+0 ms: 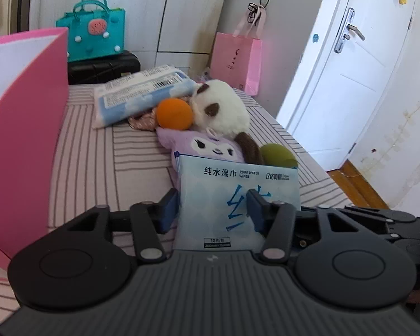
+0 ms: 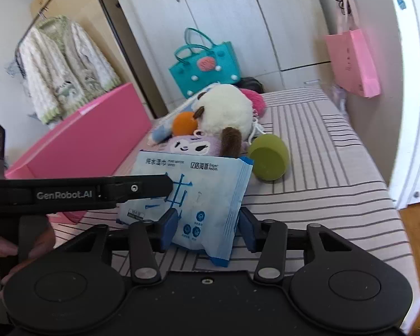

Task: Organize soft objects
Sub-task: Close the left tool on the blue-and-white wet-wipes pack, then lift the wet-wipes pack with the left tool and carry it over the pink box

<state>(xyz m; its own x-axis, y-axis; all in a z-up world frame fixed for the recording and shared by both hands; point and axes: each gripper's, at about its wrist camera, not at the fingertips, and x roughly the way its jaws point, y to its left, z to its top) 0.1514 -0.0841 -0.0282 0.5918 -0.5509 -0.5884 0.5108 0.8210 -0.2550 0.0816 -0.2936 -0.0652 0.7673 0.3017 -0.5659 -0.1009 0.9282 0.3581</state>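
Note:
A light-blue pack of wet wipes (image 1: 232, 184) (image 2: 198, 196) stands tilted on the striped bed (image 1: 98, 154), and both grippers hold it. My left gripper (image 1: 212, 204) is shut on its lower part; the right pad lies over the pack's printed face. My right gripper (image 2: 207, 221) is shut on the bent lower corner, a pad on each side. The left gripper's finger (image 2: 142, 186) crosses the pack from the left. Behind it lie a purple plush (image 1: 207, 145), a white plush (image 1: 224, 106), an orange ball (image 1: 174, 112) and a green ball (image 1: 277, 154).
An open pink box (image 1: 22, 128) (image 2: 84, 142) stands at the bed's left. A large tissue pack (image 1: 137, 95) lies further back. A teal bag (image 1: 92, 30) sits on a black case (image 1: 103, 67). A pink paper bag (image 1: 238, 58) hangs by the white door (image 1: 350, 84). A hand (image 2: 2, 249) is at left.

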